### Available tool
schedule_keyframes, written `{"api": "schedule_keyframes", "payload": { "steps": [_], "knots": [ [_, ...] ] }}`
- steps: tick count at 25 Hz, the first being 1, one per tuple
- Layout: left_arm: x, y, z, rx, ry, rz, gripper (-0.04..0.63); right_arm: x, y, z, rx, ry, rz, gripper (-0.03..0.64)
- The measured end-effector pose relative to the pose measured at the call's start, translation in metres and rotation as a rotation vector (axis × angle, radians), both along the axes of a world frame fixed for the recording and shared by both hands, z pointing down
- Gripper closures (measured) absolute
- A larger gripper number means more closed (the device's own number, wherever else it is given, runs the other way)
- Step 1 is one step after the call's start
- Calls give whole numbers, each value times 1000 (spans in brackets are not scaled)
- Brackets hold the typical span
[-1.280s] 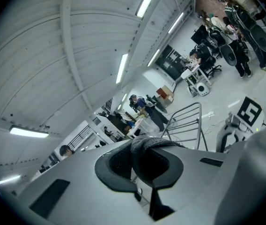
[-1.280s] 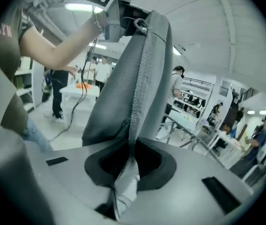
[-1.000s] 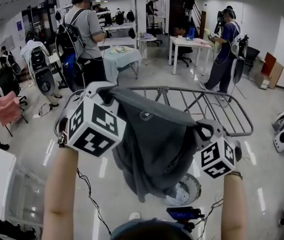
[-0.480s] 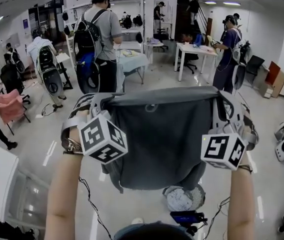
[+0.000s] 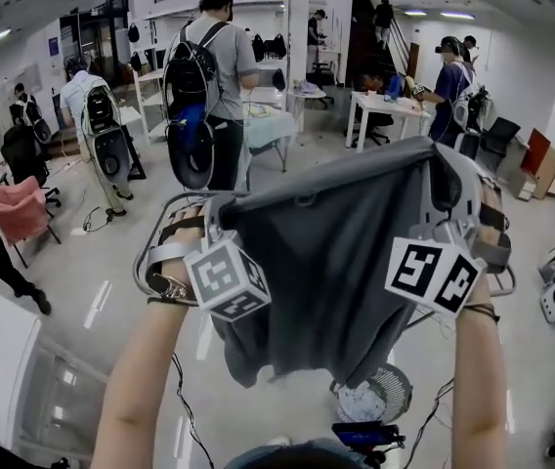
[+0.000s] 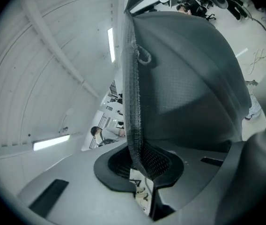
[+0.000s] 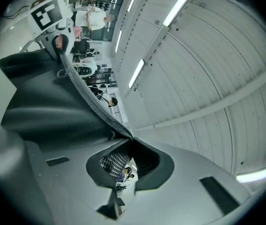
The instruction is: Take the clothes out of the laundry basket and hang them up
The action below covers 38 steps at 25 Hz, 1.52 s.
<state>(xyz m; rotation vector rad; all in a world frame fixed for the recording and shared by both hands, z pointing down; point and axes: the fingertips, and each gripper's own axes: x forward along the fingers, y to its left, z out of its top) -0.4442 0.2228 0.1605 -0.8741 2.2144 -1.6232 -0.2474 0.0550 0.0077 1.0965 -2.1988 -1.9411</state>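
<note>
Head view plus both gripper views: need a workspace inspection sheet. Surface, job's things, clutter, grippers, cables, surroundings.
Surface: pale glossy floor.
Job's things: grey garment held spread out in the air; rack mostly hidden behind it; laundry basket on the floor below, light cloth inside.
Clutter: dark device on the floor by the basket; pink cloth over a chair at left.
Grippers: left gripper and right gripper both shut on the garment's top edge.
Cables: black cables hang below the arms.
Surroundings: person with a backpack, white table, more people farther back.
</note>
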Motion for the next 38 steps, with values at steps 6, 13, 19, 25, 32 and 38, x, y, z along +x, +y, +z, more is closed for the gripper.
{"api": "schedule_keyframes", "payload": {
  "steps": [6,13,19,25,32,38],
  "knots": [
    [-15,-22,46,48,163,17,574,-34,16,-18,94,11,-43,598],
    [-59,-10,38,35,157,-64,547,-84,-13,-1,113,80,-54,598],
    [-87,11,-72,-14,-155,-199,548,-112,-49,-21,150,104,-79,598],
    [-103,14,-190,-43,-627,-331,548,-136,-71,-66,281,96,-56,598],
    [-117,15,-239,-112,-1097,-418,548,-168,-80,-79,453,102,6,598],
    [-148,12,-293,-195,-1224,-462,549,-212,-87,-124,559,153,77,600]
  ]
}}
